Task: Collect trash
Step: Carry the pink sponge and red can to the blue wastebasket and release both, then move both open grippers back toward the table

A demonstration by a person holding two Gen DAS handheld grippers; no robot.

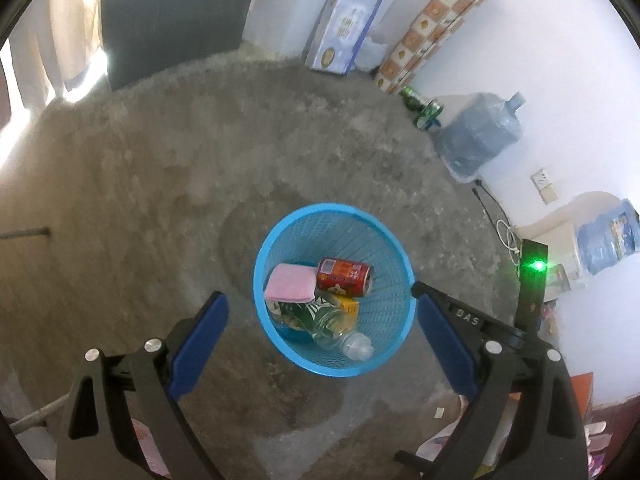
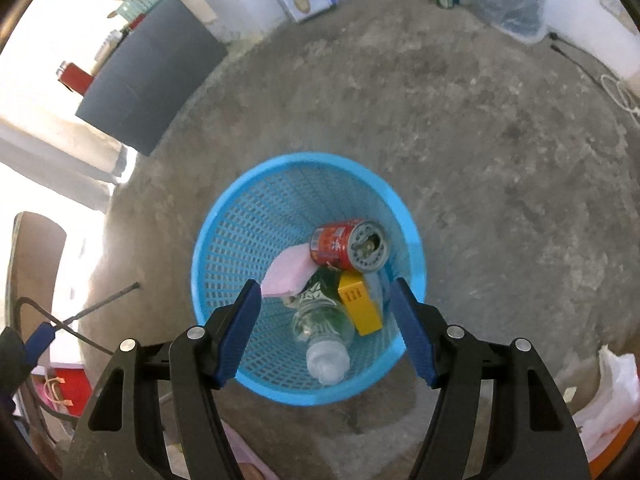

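Below, largest first:
Floor [image 1: 160, 184]: bare grey concrete, mottled, carrying everything listed.
Dark panel [image 1: 176, 20]: leans at the far wall, well apart from the basket.
Water jug [image 1: 480, 132]: large, blue, lying by the wall, with green cans [image 1: 424, 108] just beside it.
Blue carton [image 1: 348, 20]: propped against the wall, next to a patterned orange box [image 1: 436, 24].
Basket [image 1: 276, 236]: blue plastic mesh, upright on the floor, open top facing both cameras; all the trash lies inside it.
Left gripper [image 1: 320, 308]: hovers above the basket, its blue-padded fingers [image 1: 200, 340] spread wide, wider than the rim, gripping nothing.
Right gripper [image 2: 326, 294]: hovers over the basket's near rim [image 2: 224, 200], fingers [image 2: 240, 328] spread wide and empty.
Plastic bottle [image 1: 336, 328]: clear, on its side at the bottom, white cap toward the near wall.
Red can [image 1: 344, 276]: on its side atop the pile, opened top toward the right in the right wrist view.
Pink sponge [image 1: 290, 284]: touching the can, resting on the other trash.
Yellow box [image 2: 360, 308]: small, wedged between bottle and basket wall.
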